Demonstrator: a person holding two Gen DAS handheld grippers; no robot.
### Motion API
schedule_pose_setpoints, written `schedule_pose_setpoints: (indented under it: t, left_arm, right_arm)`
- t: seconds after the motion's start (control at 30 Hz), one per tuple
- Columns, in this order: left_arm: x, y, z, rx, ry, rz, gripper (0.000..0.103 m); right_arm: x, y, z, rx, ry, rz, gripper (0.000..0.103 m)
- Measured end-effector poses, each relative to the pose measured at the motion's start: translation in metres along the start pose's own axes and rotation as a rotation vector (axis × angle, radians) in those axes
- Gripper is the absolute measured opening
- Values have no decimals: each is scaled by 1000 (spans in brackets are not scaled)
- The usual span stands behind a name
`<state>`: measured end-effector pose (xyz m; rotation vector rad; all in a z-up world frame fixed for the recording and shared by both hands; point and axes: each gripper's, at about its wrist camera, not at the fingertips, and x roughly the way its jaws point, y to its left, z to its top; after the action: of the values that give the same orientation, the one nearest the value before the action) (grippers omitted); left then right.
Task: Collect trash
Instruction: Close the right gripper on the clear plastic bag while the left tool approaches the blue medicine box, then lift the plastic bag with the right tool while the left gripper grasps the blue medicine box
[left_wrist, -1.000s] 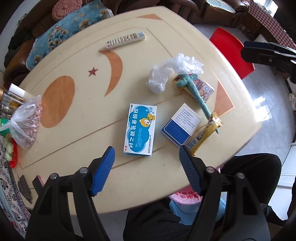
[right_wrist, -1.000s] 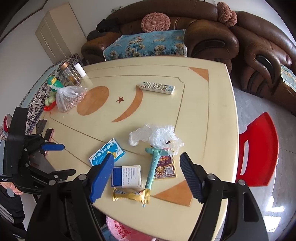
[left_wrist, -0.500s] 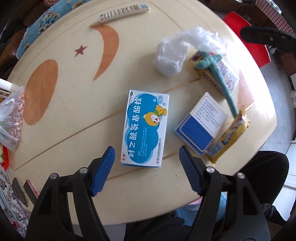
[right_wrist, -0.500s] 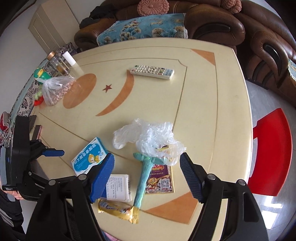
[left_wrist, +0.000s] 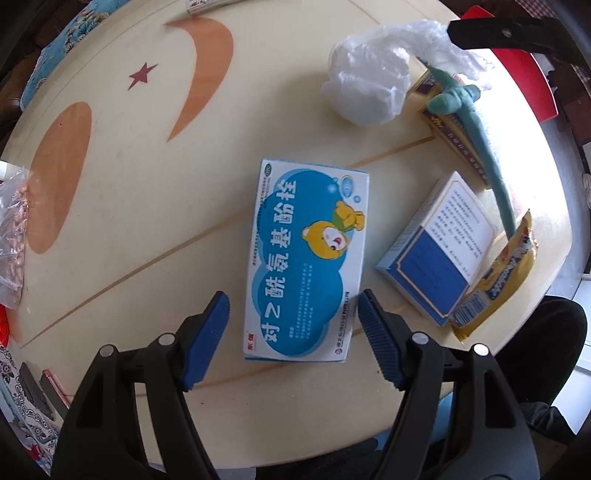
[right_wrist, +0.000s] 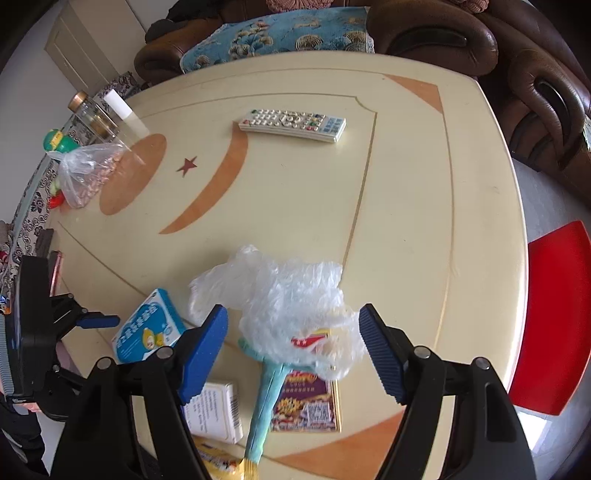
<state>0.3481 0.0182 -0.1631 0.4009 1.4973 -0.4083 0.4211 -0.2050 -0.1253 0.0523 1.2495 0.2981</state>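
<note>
My left gripper (left_wrist: 293, 306) has its fingers apart, straddling the near end of the blue medicine box (left_wrist: 308, 260) lying flat on the worktop (left_wrist: 147, 206). Just right of that box, my right gripper (right_wrist: 291, 325) hovers with fingers apart over the crumpled plastic bag (right_wrist: 291, 306).

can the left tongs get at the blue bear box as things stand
Probably yes. The left tongs are open, wider than the blue bear box, whose near end lies between the tips. Nothing lies on the box or in the gap; the dark blue box sits apart.
</note>
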Motion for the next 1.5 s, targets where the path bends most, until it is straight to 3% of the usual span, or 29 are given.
schedule_pose_setpoints:
  t: [0.23, 0.37, 0.47, 0.63, 0.73, 0.97, 1.5]
  left_arm:
    - [15, 18, 1, 5, 11, -15, 71]
    - [22, 32, 2, 2, 15, -27, 71]
    - [25, 37, 2, 14, 12, -25, 71]
    - [30, 26, -6, 27, 12, -14, 71]
    - [30, 16, -5, 38, 11, 7, 71]
    - [22, 8, -1, 28, -2, 26, 66]
    - [4, 5, -11, -45, -76, 48, 64]
  right_arm:
    - [29, 4, 12, -19, 33, -35, 72]
    - [40, 9, 17, -36, 47, -37, 60]
    - [47, 14, 19, -54, 59, -50, 58]
    - [52, 24, 23, -86, 65, -59, 54]
    - [54, 30, 24, -101, 71, -62, 43]
    - [44, 33, 28, -77, 29, -32, 31]
    - [-18, 18, 33, 35, -138, 1, 29]
